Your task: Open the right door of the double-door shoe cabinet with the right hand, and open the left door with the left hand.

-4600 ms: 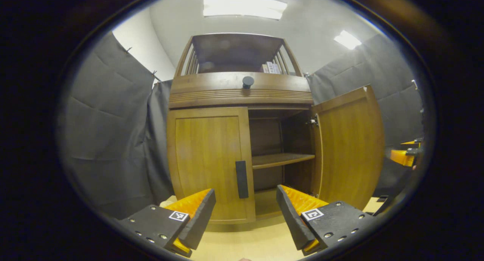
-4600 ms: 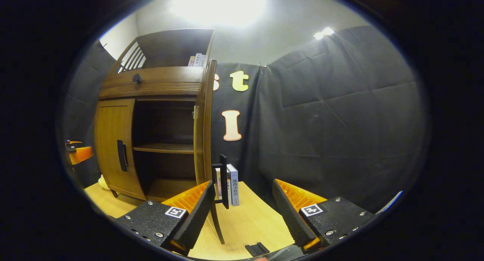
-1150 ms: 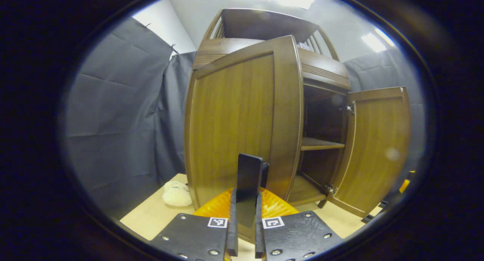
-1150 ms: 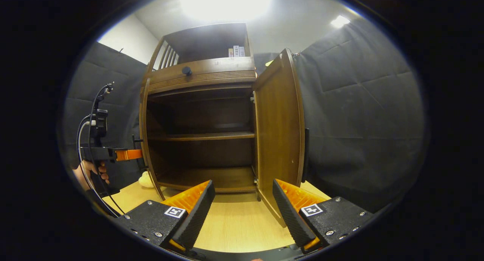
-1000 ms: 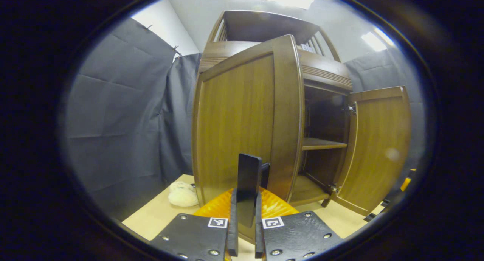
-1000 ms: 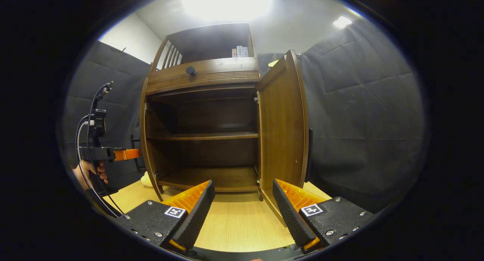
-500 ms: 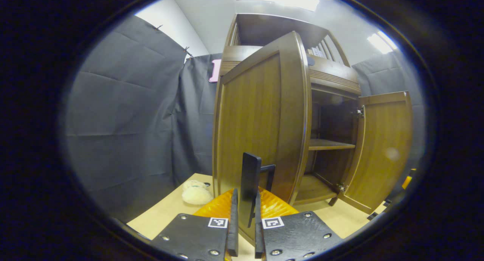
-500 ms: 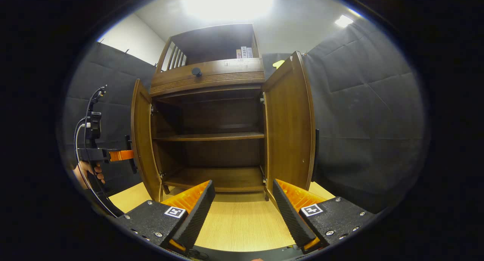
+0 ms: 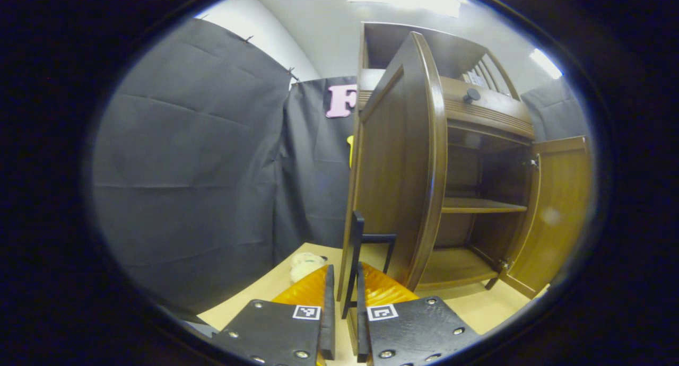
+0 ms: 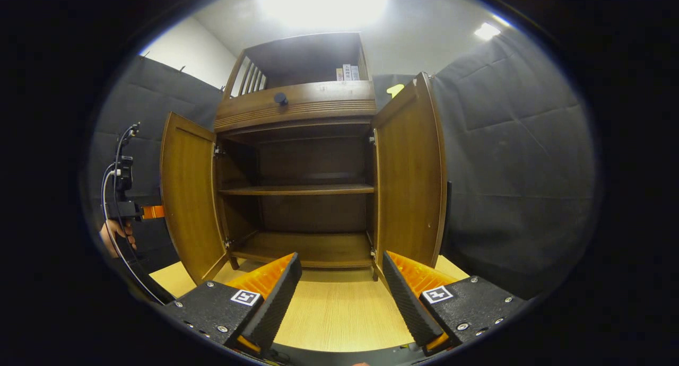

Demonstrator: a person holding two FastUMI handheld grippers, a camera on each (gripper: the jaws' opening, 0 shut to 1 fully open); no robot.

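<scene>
— Where are you in the job?

— Almost done. Your left gripper (image 9: 342, 297) is squeezed tight on the left door's handle (image 9: 356, 249), and the left door (image 10: 188, 193) stands wide open. The right door (image 10: 408, 180) of the shoe cabinet (image 10: 297, 109) is open too — your right gripper (image 10: 339, 292) hangs in front, fingers apart, holding nothing.

— What comes next?

— I think you only need to let go of the handle — open the fingers and pull your hand straight back.
</scene>
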